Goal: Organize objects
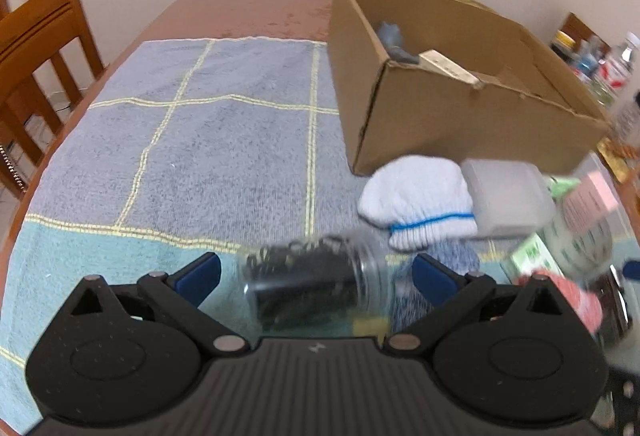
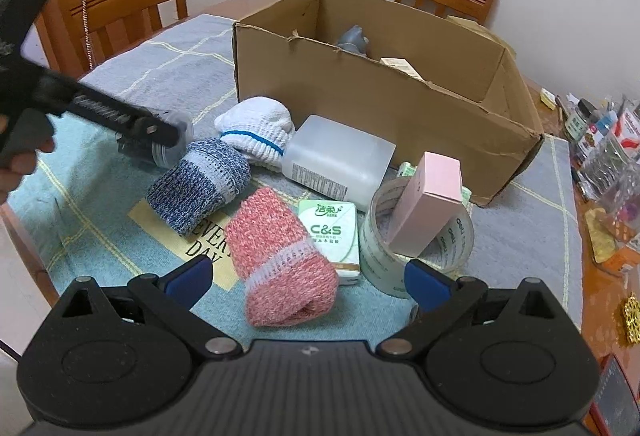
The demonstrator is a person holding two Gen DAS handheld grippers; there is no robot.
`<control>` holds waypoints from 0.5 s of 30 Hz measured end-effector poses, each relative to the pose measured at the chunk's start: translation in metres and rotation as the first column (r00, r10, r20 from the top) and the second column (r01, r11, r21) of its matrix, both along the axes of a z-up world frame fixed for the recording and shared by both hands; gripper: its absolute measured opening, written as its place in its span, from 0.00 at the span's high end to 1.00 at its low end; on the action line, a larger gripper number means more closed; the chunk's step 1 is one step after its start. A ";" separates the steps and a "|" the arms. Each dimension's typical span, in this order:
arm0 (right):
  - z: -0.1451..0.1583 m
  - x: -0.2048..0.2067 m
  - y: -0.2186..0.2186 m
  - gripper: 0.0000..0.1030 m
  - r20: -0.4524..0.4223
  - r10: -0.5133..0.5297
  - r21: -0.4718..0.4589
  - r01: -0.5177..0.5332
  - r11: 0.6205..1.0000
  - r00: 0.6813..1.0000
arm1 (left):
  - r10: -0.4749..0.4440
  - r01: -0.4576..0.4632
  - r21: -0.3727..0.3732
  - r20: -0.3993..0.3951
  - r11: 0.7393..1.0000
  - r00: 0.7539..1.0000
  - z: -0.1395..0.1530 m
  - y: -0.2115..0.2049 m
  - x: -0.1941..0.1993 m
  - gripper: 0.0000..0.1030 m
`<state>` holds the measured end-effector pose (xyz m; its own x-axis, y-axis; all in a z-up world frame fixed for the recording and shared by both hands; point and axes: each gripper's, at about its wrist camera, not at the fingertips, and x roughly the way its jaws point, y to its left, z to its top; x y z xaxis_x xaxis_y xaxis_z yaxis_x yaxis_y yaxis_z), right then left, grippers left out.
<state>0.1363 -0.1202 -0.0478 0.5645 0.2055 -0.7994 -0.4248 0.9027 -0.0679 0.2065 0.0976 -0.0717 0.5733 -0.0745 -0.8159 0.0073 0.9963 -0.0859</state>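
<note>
Right wrist view: open brown cardboard box (image 2: 384, 104) on the blue checked towel (image 2: 80, 204) holds a grey figurine (image 2: 354, 38) and a tagged card (image 2: 402, 66); in front lie three rolled socks, white with blue stripe (image 2: 256, 126), blue-grey (image 2: 198, 186), pink (image 2: 280, 256), plus one translucent plastic bottle (image 2: 340, 160), one green "C&S" tissue pack (image 2: 332, 232), one clear "deli" tape roll (image 2: 380, 256) with a pink box (image 2: 428, 204) in it. Right gripper (image 2: 308, 282) spread wide, empty, above the pink sock. Left gripper (image 1: 316, 272) wide open around a lying clear jar of dark clips (image 1: 316, 284), fingers apart from it.
</note>
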 end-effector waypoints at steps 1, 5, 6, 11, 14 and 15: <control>0.000 0.001 -0.002 0.00 -0.001 0.006 0.008 -0.006 1.000 1.000 | 0.011 -0.011 0.018 0.002 1.000 1.000 -0.001 -0.003 0.002 0.02; -0.003 0.002 -0.007 0.00 0.000 0.024 0.023 -0.024 0.999 1.000 | 0.024 -0.025 0.103 0.013 0.994 1.000 -0.006 -0.012 0.006 0.02; -0.003 0.002 -0.007 0.00 0.003 0.025 0.020 -0.025 0.999 1.000 | 0.021 -0.023 0.119 0.014 0.993 1.000 -0.007 -0.014 0.006 0.02; -0.005 0.003 -0.006 0.00 -0.006 -0.002 0.027 0.002 1.000 1.000 | -0.036 0.035 0.163 0.005 0.986 0.999 -0.012 -0.010 0.007 0.02; -0.005 0.001 0.003 0.00 -0.007 -0.016 0.029 0.017 0.999 1.000 | -0.088 0.088 0.150 -0.004 0.985 0.996 -0.012 -0.002 0.006 0.02; -0.006 0.002 0.008 0.00 -0.006 -0.017 0.028 0.018 0.999 1.000 | -0.107 0.106 0.147 -0.007 0.983 0.994 -0.012 0.000 0.006 0.02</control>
